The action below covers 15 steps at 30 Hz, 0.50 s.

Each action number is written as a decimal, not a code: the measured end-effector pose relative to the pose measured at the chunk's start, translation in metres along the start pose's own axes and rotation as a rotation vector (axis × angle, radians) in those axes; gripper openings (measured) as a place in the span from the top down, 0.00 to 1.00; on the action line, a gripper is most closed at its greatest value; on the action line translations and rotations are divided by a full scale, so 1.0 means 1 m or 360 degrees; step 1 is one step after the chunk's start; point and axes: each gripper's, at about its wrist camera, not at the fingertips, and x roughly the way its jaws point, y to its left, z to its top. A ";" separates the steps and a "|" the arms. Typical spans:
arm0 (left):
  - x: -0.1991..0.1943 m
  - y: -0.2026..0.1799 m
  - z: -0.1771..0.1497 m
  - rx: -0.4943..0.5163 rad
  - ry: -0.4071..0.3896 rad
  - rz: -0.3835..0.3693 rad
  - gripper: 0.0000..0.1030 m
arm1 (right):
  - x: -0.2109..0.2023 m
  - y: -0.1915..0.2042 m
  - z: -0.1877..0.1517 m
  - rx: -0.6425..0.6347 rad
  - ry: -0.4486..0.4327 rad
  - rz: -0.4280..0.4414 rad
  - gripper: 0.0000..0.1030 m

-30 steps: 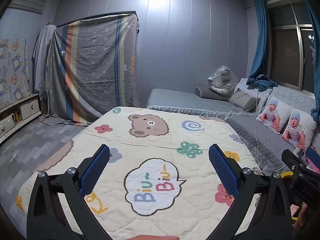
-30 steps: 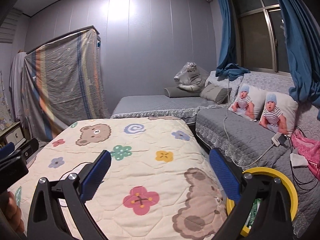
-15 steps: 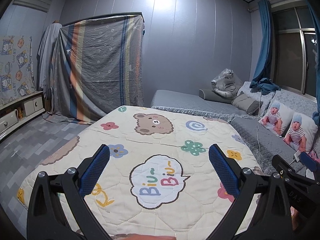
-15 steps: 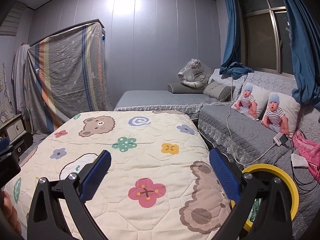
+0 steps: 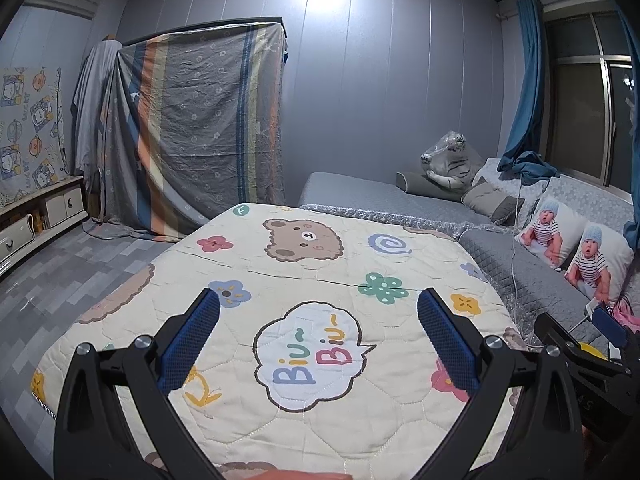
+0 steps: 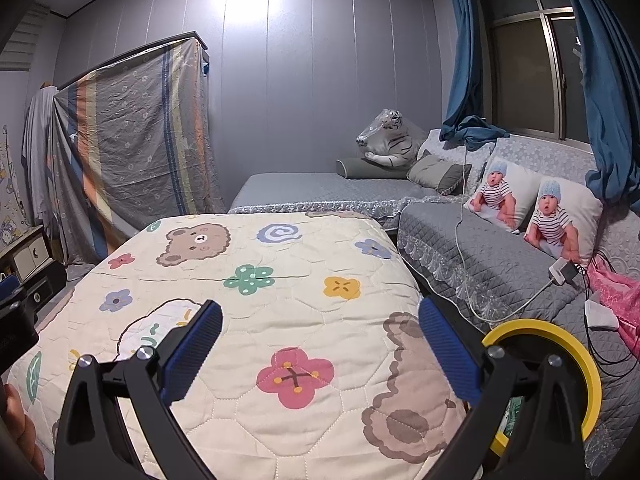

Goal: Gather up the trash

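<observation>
My left gripper (image 5: pixel 318 334) stands open above a cream quilt (image 5: pixel 320 264) printed with bears and flowers, nothing between its blue pads. My right gripper (image 6: pixel 320 344) is open too, over the same quilt (image 6: pixel 280 280) further right. A yellow-rimmed bin (image 6: pixel 560 364) sits low at the right between the quilted surface and the grey sofa, partly hidden behind the right finger; something green shows inside it (image 6: pixel 510 412). A sliver of the yellow bin (image 5: pixel 588 347) shows in the left wrist view, beside the other gripper (image 5: pixel 600 364). No loose trash shows on the quilt.
A grey L-shaped sofa (image 6: pixel 480 248) runs along the back and right, with baby-print pillows (image 6: pixel 532 208), a plush tiger (image 6: pixel 386 136), a charger and cable (image 6: pixel 562 272) and pink cloth (image 6: pixel 616 292). A striped sheet covers furniture (image 5: pixel 200 128) at left. A low cabinet (image 5: pixel 36 216) lines the left wall.
Both views have lifted and tilted slightly, showing more of the wall and quilt. Both grippers stay open and nothing was picked up.
</observation>
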 end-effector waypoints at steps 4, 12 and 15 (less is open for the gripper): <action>0.001 -0.001 -0.001 0.0003 0.0005 0.0000 0.08 | 0.002 -0.002 -0.001 0.0004 0.0011 -0.0002 0.08; 0.005 0.000 -0.004 0.0003 0.0026 -0.0001 0.08 | 0.006 -0.002 -0.003 0.0006 0.0030 -0.0009 0.08; 0.005 0.000 -0.004 0.0006 0.0027 0.0002 0.08 | 0.009 -0.002 -0.004 0.0010 0.0044 -0.0012 0.08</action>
